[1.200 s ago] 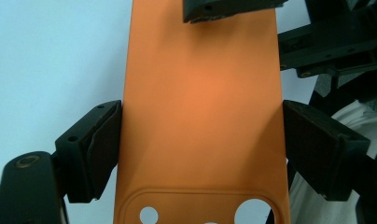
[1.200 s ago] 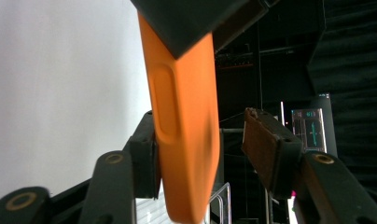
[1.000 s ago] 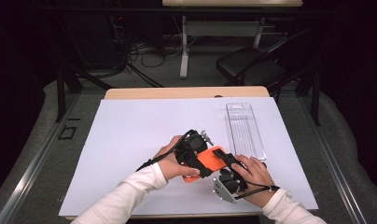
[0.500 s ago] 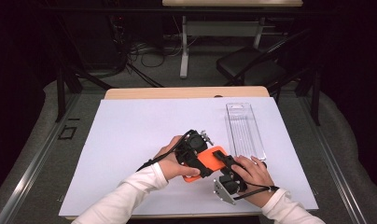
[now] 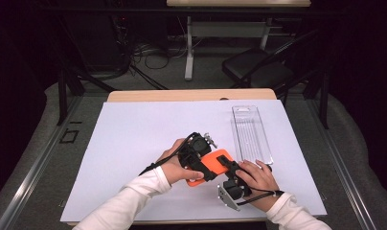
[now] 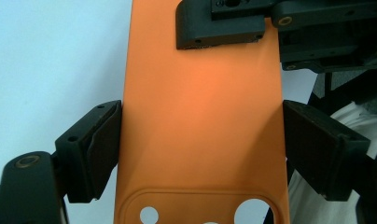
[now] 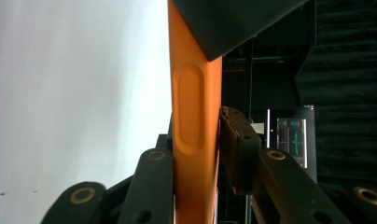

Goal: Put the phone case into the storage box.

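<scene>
An orange phone case [image 5: 211, 164] is held above the white sheet, between both hands. My left gripper [image 6: 201, 140] spans the case's width, with a pad [image 6: 105, 144] pressed on each long side and the camera cut-outs near its base. It is the left of the two in the high view [image 5: 201, 160]. My right gripper [image 7: 196, 154] takes the case edge-on across its thickness. Its jaws have just been closing, and a pad [image 7: 233, 144] now lies against the case's face. That gripper comes in from the lower right in the high view [image 5: 229, 170].
A clear plastic tray [image 5: 251, 134] lies on the white sheet [image 5: 134, 143] to the right of the hands. The sheet covers a wooden table [image 5: 182, 95]. Beyond the table's far edge are a chair, cables and a dark floor.
</scene>
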`<action>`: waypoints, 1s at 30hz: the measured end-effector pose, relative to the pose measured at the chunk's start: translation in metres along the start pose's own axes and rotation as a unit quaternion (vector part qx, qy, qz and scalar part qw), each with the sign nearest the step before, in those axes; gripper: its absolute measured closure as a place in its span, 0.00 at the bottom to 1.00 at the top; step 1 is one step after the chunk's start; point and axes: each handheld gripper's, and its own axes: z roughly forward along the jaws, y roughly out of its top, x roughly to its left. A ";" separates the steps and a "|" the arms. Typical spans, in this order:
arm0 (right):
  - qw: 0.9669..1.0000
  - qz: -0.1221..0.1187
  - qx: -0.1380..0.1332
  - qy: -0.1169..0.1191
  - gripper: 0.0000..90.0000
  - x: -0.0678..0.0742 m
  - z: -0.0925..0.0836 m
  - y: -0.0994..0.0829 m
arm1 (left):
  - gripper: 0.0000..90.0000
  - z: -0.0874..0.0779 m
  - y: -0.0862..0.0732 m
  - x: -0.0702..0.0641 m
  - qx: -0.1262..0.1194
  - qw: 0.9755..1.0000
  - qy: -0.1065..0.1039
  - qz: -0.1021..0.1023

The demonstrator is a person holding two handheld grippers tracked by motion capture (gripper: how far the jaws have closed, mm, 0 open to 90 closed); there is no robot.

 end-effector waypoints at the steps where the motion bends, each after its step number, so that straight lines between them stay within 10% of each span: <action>1: 1.000 -0.001 0.001 -0.001 0.84 0.000 0.000 0.000 | 0.18 0.000 0.000 0.000 0.000 1.000 -0.002 -0.001; 30: 0.999 -0.030 0.000 -0.020 0.93 0.002 -0.001 -0.001 | 0.18 0.002 -0.002 0.010 -0.001 0.998 -0.042 -0.043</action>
